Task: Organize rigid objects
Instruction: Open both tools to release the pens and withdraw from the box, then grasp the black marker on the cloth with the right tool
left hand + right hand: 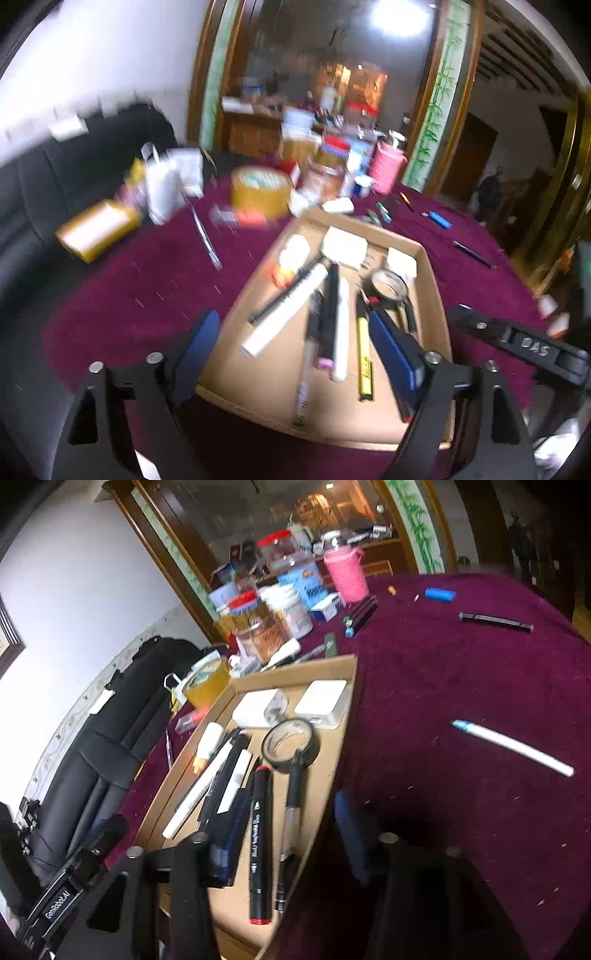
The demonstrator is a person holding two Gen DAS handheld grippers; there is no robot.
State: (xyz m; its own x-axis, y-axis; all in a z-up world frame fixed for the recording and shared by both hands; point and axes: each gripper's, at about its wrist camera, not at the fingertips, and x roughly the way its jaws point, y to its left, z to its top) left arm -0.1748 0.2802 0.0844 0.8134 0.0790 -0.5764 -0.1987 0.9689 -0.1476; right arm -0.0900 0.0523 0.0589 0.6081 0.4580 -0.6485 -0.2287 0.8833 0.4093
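Hovering over the cardboard tray (432, 280), left gripper (295, 354) spread wide, empty; right gripper (284, 834) apart astride its edge, gripping nothing. Pens and black marker (260, 842) inside; white pen (513, 746) outside on cloth.

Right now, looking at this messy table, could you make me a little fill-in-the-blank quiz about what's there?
1. The pens and markers lie in a shallow ____ tray.
2. The tablecloth is coloured ____.
3. The white pen with the blue cap lies ____ the tray.
4. The knitted bottle sleeve at the back is ____.

Missing words: cardboard; maroon; outside; pink
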